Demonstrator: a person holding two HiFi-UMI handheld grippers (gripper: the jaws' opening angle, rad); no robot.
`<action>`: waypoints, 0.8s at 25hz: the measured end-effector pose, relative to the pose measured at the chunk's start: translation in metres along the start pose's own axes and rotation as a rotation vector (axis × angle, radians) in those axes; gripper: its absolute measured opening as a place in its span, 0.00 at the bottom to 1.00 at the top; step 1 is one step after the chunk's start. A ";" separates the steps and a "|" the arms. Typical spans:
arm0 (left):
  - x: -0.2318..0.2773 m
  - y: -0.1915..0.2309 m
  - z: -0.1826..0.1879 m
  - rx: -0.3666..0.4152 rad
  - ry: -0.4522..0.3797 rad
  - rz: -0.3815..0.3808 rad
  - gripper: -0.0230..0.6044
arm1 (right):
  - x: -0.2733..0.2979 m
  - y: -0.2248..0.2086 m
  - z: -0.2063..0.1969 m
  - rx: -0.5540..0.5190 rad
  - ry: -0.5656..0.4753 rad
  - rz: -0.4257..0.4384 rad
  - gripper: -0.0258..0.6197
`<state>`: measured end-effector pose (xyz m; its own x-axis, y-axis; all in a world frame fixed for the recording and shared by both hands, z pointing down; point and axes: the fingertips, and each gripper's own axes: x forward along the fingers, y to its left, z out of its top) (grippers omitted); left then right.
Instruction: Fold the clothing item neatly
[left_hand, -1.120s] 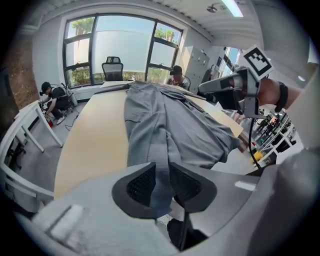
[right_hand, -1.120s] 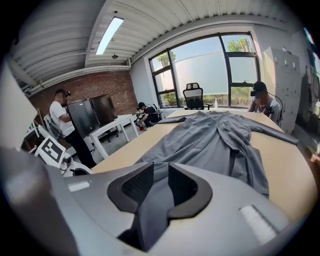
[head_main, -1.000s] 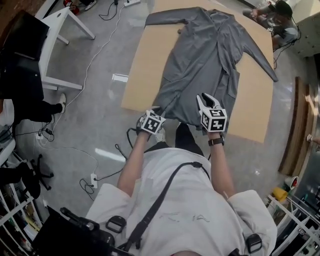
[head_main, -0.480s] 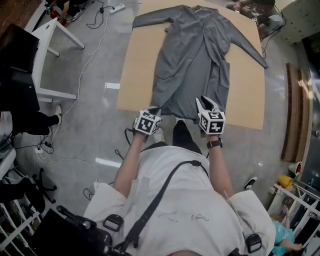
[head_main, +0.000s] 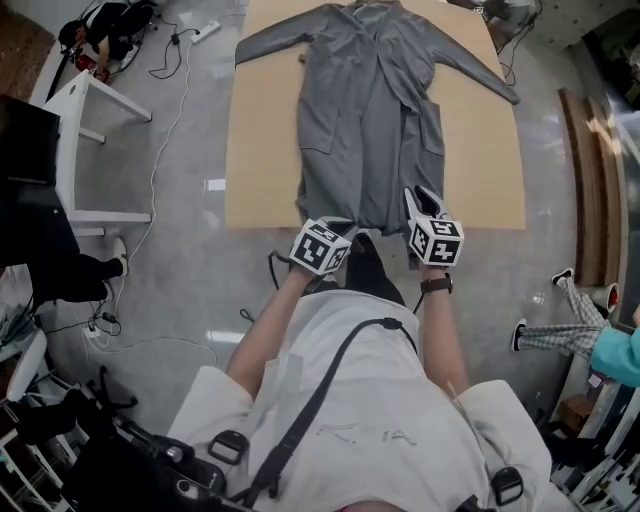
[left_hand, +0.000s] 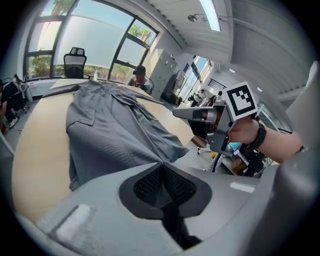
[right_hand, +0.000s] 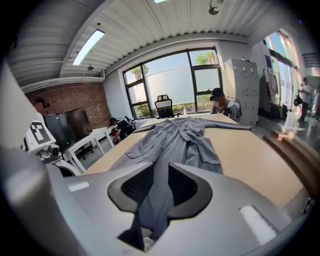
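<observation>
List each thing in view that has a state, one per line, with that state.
coat: unfolded, lying lengthwise on the table, sleeves spread to both sides, near hem gripped at two points.
left tool: shut on the coat's hem.
right tool: shut on the coat's hem, cloth hanging down between its jaws.
table: carrying the coat, bare wood showing along both sides.

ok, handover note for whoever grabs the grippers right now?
Left gripper: shut on the near hem corner of the grey coat.
Right gripper: shut on the hem too, cloth bunched between its jaws.
Rest of the coat lies flat, front up, on the tan table, sleeves spread.
Done: both hem corners gripped.
Left: no fold made yet; likely carry the hem toward the coat's top.
</observation>
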<state>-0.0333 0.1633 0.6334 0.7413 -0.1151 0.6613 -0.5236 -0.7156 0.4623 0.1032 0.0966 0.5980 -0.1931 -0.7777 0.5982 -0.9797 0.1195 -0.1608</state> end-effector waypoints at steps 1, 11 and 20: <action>0.008 -0.007 -0.001 0.008 0.019 -0.016 0.05 | -0.005 -0.005 -0.002 0.011 -0.002 -0.014 0.19; 0.095 -0.012 -0.036 0.030 0.190 -0.030 0.05 | -0.032 -0.044 -0.029 0.091 0.008 -0.099 0.19; 0.081 -0.034 -0.016 0.030 0.141 -0.083 0.21 | -0.034 -0.046 -0.035 0.106 0.005 -0.102 0.19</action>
<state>0.0377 0.1888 0.6804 0.7144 0.0416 0.6985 -0.4482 -0.7394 0.5024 0.1526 0.1388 0.6124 -0.0933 -0.7796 0.6193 -0.9832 -0.0258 -0.1805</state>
